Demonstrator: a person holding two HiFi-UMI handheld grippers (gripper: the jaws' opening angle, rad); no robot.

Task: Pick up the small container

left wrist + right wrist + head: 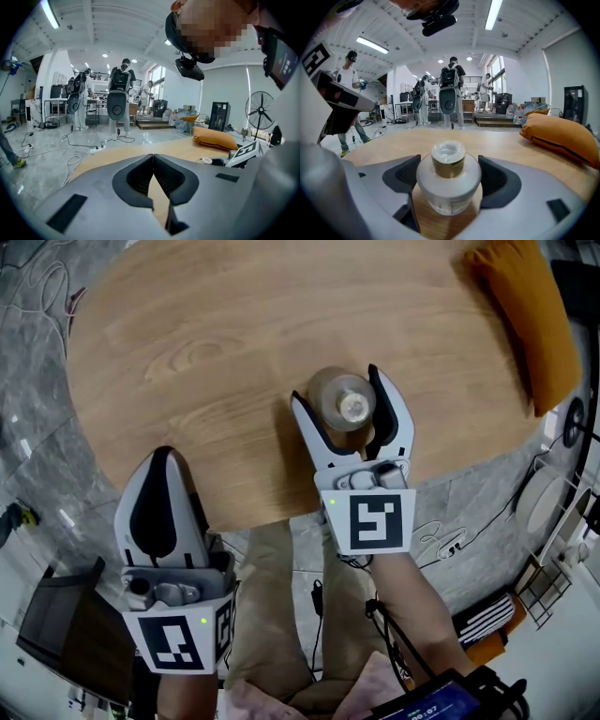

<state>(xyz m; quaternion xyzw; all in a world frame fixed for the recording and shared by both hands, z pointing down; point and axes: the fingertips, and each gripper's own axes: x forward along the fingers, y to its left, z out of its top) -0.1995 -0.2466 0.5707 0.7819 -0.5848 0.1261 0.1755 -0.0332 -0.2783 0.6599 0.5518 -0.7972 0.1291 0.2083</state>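
Observation:
The small container (343,401) is a squat white jar with a gold neck and a clear-wrapped cap, standing upright on the oval wooden table (206,352). My right gripper (336,385) straddles it, with both dark pads pressed against its sides. In the right gripper view the container (449,187) fills the gap of the right gripper (449,161), and no wood shows beside it. My left gripper (167,454) hangs over the table's near edge, shut and holding nothing; in its own view the left gripper (153,157) has its jaw tips meeting.
An orange cushion (525,315) lies at the table's far right edge. The person's legs and cables (319,615) are below the near edge. Several people with backpacks (450,93) stand far off across the room. A fan (261,112) stands to the right.

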